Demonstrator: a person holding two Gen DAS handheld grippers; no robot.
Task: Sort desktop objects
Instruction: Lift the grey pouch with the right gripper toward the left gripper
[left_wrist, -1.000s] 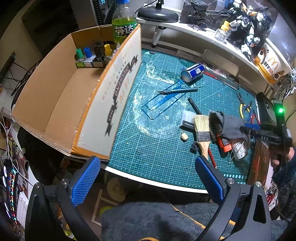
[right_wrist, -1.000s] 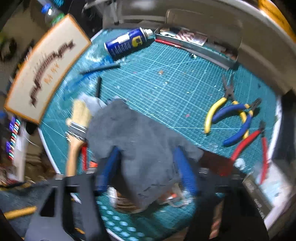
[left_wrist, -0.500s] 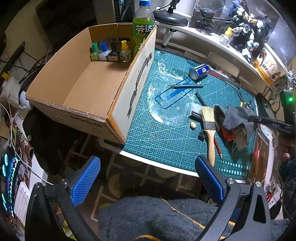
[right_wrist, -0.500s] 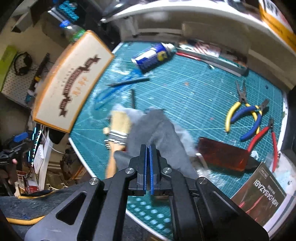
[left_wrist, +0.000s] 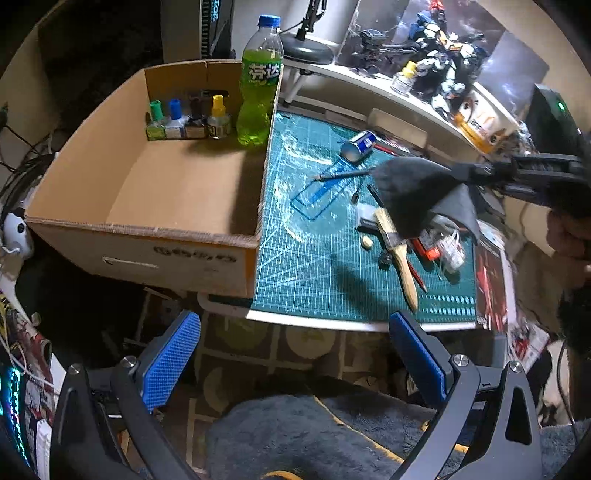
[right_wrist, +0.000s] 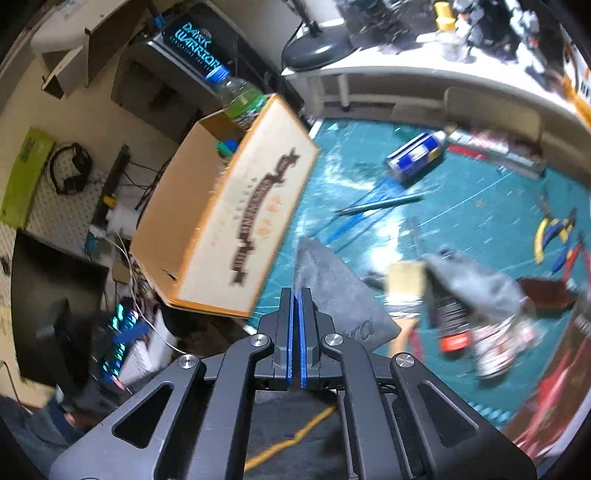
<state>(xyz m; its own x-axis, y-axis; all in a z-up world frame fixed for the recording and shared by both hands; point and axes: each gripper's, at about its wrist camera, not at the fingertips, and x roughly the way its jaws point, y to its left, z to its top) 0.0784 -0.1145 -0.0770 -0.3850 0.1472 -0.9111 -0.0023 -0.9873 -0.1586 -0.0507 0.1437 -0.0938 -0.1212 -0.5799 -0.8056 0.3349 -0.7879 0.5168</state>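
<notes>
Grey cloth (right_wrist: 343, 295) pinched in right tongs (right_wrist: 295, 332), left tongs (left_wrist: 295, 354) spread empty, box interior (left_wrist: 177, 184) visible from left only

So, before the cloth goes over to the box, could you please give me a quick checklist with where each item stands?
1. Right gripper shut on the grey cloth: ok.
2. Cloth lifted off the cutting mat: ok, it hangs above the paintbrush.
3. Nothing snagged in the cloth: cannot tell; its lower edge hides the clutter beneath.
4. Room in the cardboard box: ok; only small bottles and a green drink bottle at the far end.
5. Left gripper out of the way: ok, open, below the desk edge.
</notes>
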